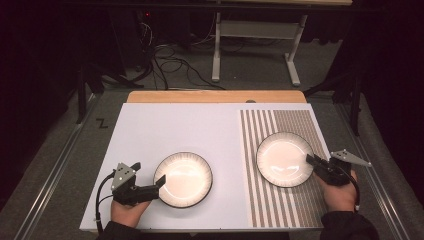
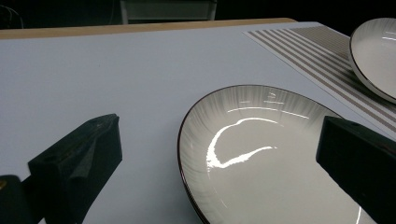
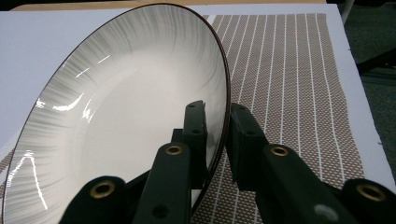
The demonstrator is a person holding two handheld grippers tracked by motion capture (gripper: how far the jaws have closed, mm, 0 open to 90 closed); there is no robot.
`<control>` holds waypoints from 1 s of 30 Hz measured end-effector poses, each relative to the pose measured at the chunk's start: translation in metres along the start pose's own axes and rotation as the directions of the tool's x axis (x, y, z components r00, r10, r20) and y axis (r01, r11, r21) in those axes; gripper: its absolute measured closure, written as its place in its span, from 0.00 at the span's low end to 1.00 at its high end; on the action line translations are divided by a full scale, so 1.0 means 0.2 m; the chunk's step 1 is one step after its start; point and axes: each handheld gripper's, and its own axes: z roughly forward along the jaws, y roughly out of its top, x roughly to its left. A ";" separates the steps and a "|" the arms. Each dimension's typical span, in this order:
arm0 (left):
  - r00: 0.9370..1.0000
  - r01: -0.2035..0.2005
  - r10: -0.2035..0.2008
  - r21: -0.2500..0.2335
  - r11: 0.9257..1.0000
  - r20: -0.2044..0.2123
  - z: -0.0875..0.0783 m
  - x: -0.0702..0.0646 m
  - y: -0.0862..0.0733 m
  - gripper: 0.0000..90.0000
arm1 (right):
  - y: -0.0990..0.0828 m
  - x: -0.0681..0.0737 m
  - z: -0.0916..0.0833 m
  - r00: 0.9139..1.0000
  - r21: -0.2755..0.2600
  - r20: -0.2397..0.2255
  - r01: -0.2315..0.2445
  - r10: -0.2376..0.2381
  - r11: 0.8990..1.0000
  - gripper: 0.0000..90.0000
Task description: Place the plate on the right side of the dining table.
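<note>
Two white plates with dark rims lie on the table. The left plate [image 1: 183, 179] [image 2: 261, 177] rests on the bare white top. My left gripper [image 1: 159, 182] [image 2: 215, 126] is open wide at that plate's left rim, one jaw over the table and the other over the plate. The right plate [image 1: 285, 159] [image 3: 126, 107] sits on a striped placemat [image 1: 295, 210] [image 3: 289, 70]. My right gripper [image 1: 311, 160] [image 3: 217, 109] is shut on this plate's right rim, one jaw inside the dish and one outside.
The white table top [image 1: 165, 130] stretches bare behind the left plate, with a wooden strip [image 1: 215, 96] along its far edge. Beyond it, cables [image 1: 170, 65] and a metal stand [image 1: 255, 50] are on the floor. The right plate [image 2: 378, 56] shows at the far right of the left gripper view.
</note>
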 end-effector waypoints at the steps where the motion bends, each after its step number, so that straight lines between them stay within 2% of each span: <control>1: 1.000 0.000 0.000 0.000 1.000 -0.002 0.00 0.00 0.00 0.02 | 0.00 0.00 0.00 1.000 0.002 0.002 -0.001 0.001 1.000 0.89; 5: 1.000 0.017 -0.017 0.012 1.000 0.004 0.01 0.01 0.00 0.02 | 0.00 0.00 0.01 1.000 0.007 0.014 0.007 -0.007 1.000 0.88; 7: 1.000 0.019 -0.019 0.008 1.000 0.002 0.00 0.02 0.00 0.02 | -0.01 -0.01 0.02 0.999 0.015 0.045 0.015 -0.016 1.000 0.89; 8: 1.000 0.019 -0.019 0.008 1.000 0.002 0.00 0.02 0.00 0.02 | -0.01 -0.01 0.02 0.999 0.015 0.045 0.015 -0.016 1.000 0.89; 9: 1.000 0.022 -0.022 0.005 1.000 0.002 0.00 0.02 0.00 0.02 | -0.02 -0.02 0.03 0.998 0.037 0.054 0.005 -0.007 0.999 0.89; 12: 1.000 0.026 -0.026 0.004 1.000 0.002 0.00 0.02 0.00 0.02 | -0.03 -0.04 0.04 0.999 0.040 0.042 -0.010 0.008 0.999 0.89; 30: 1.000 0.029 -0.029 0.006 1.000 -0.001 -0.01 0.03 -0.01 0.02 | -0.04 -0.07 0.08 0.996 0.094 0.056 -0.069 0.064 0.993 0.88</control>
